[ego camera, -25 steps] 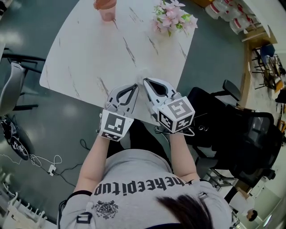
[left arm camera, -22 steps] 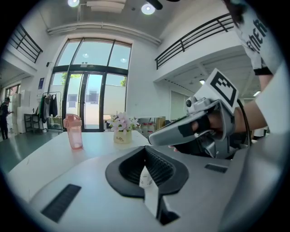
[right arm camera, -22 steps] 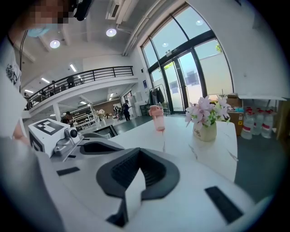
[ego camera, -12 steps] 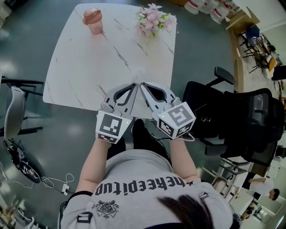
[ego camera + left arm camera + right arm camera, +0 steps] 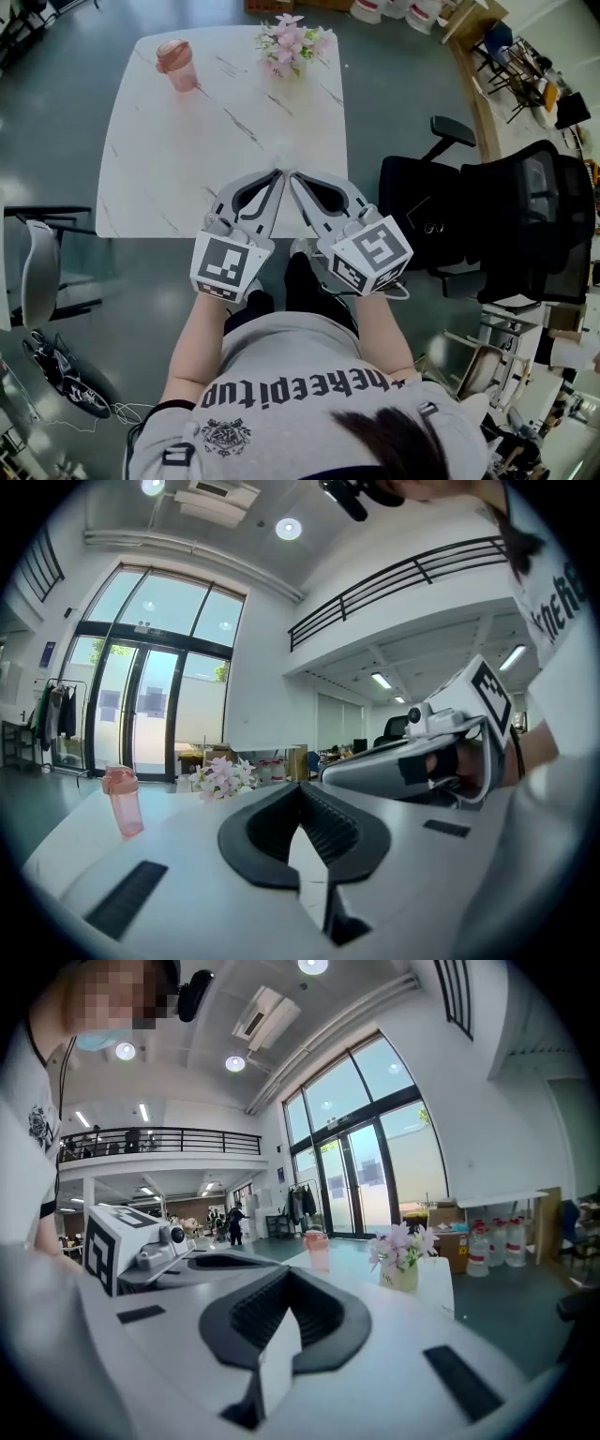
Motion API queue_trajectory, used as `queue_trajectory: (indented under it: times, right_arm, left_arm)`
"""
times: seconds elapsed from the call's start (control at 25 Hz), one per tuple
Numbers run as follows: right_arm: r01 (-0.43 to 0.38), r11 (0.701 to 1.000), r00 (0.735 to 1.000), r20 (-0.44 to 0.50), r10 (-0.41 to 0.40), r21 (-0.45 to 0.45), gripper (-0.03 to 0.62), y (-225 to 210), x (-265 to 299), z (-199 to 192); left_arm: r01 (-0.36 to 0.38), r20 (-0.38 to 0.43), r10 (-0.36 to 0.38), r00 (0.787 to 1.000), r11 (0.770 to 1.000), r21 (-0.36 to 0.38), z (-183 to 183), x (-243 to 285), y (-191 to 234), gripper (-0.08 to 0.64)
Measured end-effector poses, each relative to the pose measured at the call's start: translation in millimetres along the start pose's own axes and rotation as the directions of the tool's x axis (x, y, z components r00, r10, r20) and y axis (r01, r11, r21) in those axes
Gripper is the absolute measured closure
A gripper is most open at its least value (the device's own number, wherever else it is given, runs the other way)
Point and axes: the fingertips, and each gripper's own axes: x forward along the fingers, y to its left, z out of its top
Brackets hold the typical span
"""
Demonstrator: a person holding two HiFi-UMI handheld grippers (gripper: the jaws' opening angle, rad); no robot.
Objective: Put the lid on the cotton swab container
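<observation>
Your white marbled worktop (image 5: 169,159) carried little. A pink lidded cup (image 5: 175,64) stood at its far left corner and a vase of pink flowers (image 5: 291,42) stood at the far edge, to the right of the cup; the two were well apart. Black office chairs (image 5: 525,225) crowded the floor to the right of the worktop, and a grey chair (image 5: 37,272) stood off to the left. Cables (image 5: 66,375) trailed on the floor near it. Nothing on the worktop stood between you and the middle of it.

A faint pale patch (image 5: 279,142) lay on the worktop just beyond the claw tips. It was too dim to tell whether that was the cotton swab container, and no lid could be picked out.

Both your forearms reached straight forward, side by side, with the marker cubes nearest your body. You held the left gripper (image 5: 279,174) and the right gripper (image 5: 292,176) over the near part of the worktop, angled inward so that their tips came just beside each other. Whether the tips touched could not be told. Both were held roughly level.

In the left gripper view the left claw (image 5: 300,789) had its ribbed black pads closed together at the tip, with nothing caught between them. The right gripper view showed the right claw (image 5: 286,1274) closed and empty in the same way.
</observation>
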Motion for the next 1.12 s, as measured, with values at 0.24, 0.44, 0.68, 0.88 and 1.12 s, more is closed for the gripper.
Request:
queue_trajectory:
  times: [0.24,0.44,0.68,0.88,1.12]
  right_arm:
    - [0.046,0.999,0.998,0.049,-0.046,-0.011,0.581,17.5,-15.9,9.5]
    - [0.081,0.997,0.994,0.079,-0.079,-0.015,0.581,29.0,-26.4,12.0]
    - [0.105,0.994,0.989,0.110,-0.103,-0.020,0.581,40.7,-34.2,15.0]
    - [0.095,0.995,0.989,0.116,-0.091,-0.036,0.581,52.0,-36.0,18.0]
    - [0.096,0.995,0.988,0.122,-0.090,-0.039,0.581,59.9,-40.1,16.9]
  left_arm:
    - [0.066,0.026,-0.066,0.997,0.998,-0.002,13.1,-14.7,-13.2,0.545]
    - [0.097,0.048,-0.098,0.994,0.995,0.008,21.8,-26.4,-21.8,0.545]
    - [0.111,0.063,-0.110,0.992,0.994,-0.002,25.4,-39.6,-25.7,0.545]
    - [0.110,0.073,-0.111,0.991,0.994,0.006,27.5,-49.3,-28.6,0.545]
    - [0.109,0.098,-0.109,0.989,0.994,0.002,34.1,-57.2,-31.0,0.545]
